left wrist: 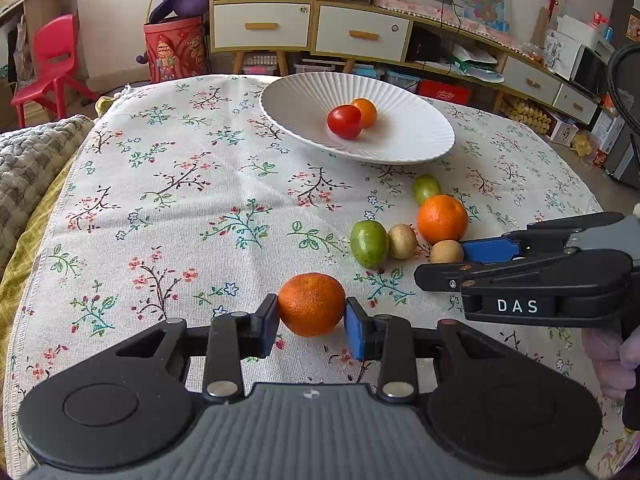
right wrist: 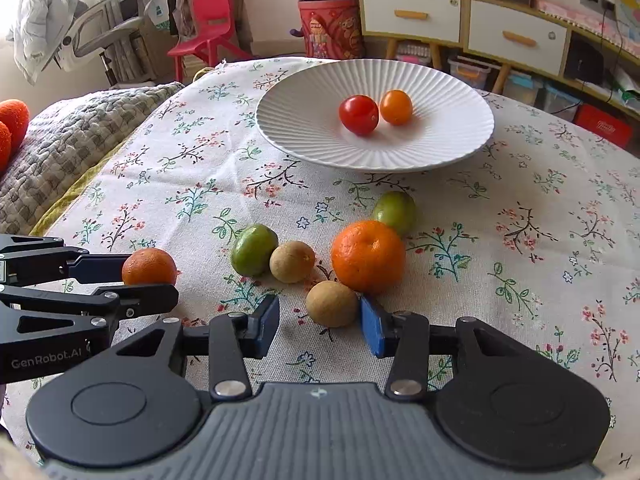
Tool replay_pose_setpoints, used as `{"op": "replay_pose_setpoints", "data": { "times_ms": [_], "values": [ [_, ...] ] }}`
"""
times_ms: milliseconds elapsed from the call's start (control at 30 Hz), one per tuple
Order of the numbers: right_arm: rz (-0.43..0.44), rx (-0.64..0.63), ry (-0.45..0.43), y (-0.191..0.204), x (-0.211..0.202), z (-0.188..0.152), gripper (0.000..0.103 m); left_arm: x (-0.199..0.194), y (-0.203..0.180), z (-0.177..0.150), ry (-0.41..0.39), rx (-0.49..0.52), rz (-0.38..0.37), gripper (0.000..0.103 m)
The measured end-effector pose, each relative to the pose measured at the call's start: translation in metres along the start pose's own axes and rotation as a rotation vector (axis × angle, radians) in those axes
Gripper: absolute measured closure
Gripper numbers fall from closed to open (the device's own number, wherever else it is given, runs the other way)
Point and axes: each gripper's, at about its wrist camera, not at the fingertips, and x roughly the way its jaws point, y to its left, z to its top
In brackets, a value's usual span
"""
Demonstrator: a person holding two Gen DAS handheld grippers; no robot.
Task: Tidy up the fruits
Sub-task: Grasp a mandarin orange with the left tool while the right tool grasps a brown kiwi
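My left gripper (left wrist: 311, 322) is shut on a small mandarin (left wrist: 311, 304), just above the floral cloth; the right wrist view shows the same mandarin (right wrist: 149, 266) in that gripper (right wrist: 150, 284). My right gripper (right wrist: 320, 320) is open around a brown round fruit (right wrist: 332, 304): the right pad touches it and a gap shows at the left pad. Beside it lie a big orange (right wrist: 368, 256), another brown fruit (right wrist: 292, 262) and two green fruits (right wrist: 254, 250) (right wrist: 394, 212). The white ribbed plate (right wrist: 320, 148) beyond holds a red tomato (right wrist: 359, 115) and a small orange fruit (right wrist: 396, 107).
A quilted grey blanket (right wrist: 60, 152) lies off the table's left edge. A red chair (right wrist: 208, 28) and drawer cabinets (right wrist: 412, 16) stand behind the table. A person's hand (left wrist: 612, 360) holds the right gripper at the right edge.
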Motion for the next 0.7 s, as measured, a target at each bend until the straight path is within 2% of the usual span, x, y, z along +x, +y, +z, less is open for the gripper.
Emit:
{"op": "replay_pose_setpoints", "data": {
  "times_ms": [167,700],
  "values": [
    [-0.009,0.021,0.001,-0.005,0.000,0.001,0.077,0.001,0.000,0.000,0.001,0.005,0.003,0.083],
    [0.015,0.037,-0.025,-0.007,-0.012,0.006,0.077,-0.002,-0.003,0.004,-0.017,0.009,0.001,0.083]
  ]
}}
